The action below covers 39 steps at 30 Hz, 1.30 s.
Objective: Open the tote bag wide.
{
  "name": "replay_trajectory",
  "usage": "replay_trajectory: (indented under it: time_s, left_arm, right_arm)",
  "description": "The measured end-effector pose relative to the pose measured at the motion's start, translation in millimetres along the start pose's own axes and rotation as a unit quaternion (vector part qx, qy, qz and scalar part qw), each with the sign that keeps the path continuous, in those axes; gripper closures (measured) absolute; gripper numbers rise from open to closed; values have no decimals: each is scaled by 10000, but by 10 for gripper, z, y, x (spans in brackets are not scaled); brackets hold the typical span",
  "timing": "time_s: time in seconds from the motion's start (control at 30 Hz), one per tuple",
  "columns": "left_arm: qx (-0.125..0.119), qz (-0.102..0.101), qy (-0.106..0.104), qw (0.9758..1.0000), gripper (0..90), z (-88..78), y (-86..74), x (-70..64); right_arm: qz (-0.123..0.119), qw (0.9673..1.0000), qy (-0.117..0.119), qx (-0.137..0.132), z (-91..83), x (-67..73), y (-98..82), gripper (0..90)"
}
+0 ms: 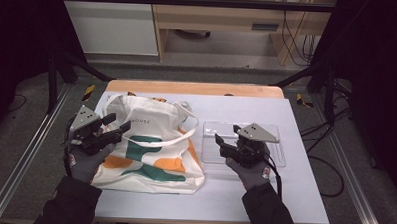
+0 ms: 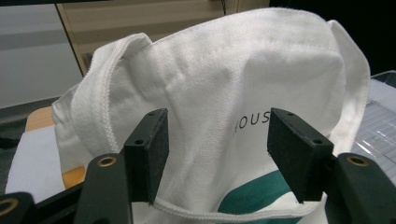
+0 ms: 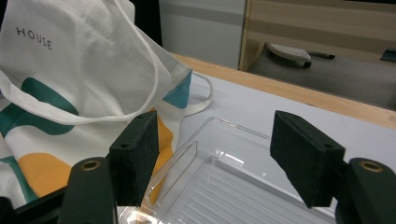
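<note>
the tote bag (image 1: 148, 145) fills the left centre of the high view, its bulging cloth directly in front of the left gripper (image 1: 117, 126), whose jaws stand apart. its looped handle (image 1: 161, 140) lies across the bag's middle. right of the bag, nearly touching it, sits the clear tray (image 1: 280, 147), under the right gripper (image 1: 219, 145). bare table (image 1: 246, 106) lies along the upper right and lower centre.

Grey floor (image 1: 30, 151) around the table, wooden cabinet (image 1: 217, 15) and white panel (image 1: 112, 26) beyond.
</note>
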<state>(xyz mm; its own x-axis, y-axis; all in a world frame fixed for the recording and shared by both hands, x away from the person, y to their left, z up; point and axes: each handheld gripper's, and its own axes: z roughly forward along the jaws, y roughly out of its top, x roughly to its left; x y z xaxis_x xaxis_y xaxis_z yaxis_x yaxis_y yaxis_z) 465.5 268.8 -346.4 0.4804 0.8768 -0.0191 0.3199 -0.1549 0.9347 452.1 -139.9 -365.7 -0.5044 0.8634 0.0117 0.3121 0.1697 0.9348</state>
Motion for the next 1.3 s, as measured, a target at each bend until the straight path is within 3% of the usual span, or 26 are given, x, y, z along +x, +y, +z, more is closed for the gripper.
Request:
replay_trajectory:
  time_s: [0.3,0.73,0.97,1.3]
  left_arm:
    - [164,35,132,9998,455,125,-76,19]
    - [504,-27,174,9986,706,229,-237,66]
    - [640,-84,52,9979,835,248,-279,54]
    - [614,-102,-24,9981,873,192,-340,35]
  right_arm:
    - [8,10000,29,16,21,13,-3,332]
    - [-25,9999,95,69,78,62,8,338]
    - [-29,9999,154,72,101,99,27,342]
    - [-65,9992,391,10,172,249,96,392]
